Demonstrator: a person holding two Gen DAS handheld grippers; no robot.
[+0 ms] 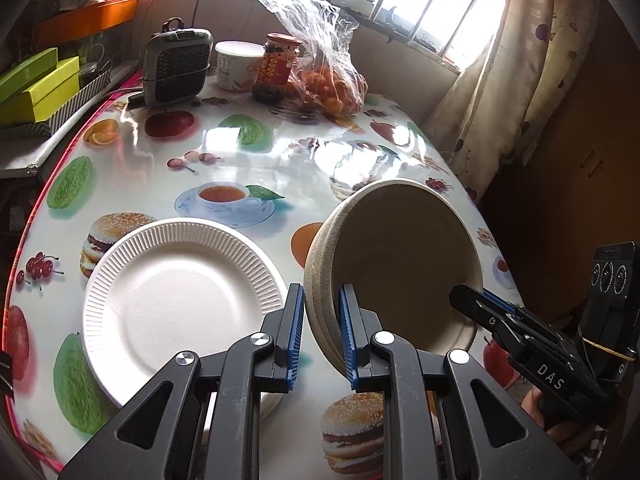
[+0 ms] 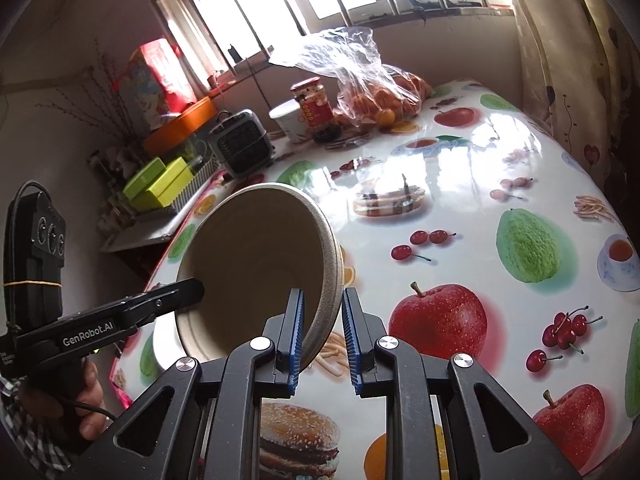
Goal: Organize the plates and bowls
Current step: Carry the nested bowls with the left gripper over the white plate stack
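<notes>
Both grippers clamp opposite rims of the tan bowl (image 1: 404,256), the left gripper (image 1: 320,336) on its left edge and the right gripper (image 2: 322,336) on its right, lifted tilted beside the white plate (image 1: 176,300) on the table (image 1: 256,152).

Right gripper (image 2: 322,344) near bottom, blue pads pinch rim of brown bowl (image 2: 256,264). Bowl tipped on side, open mouth faces camera, held up off table (image 2: 460,184). Left gripper (image 2: 188,294) comes in from left, bites other side of rim. Hand (image 2: 86,404) under it, checked sleeve. White plate (image 2: 164,344) peeks out below bowl. Far back: bag of oranges (image 2: 380,96), red jar (image 2: 312,104), white tub (image 2: 290,120), small grey fan (image 2: 242,144), green boxes (image 2: 160,184).
</notes>
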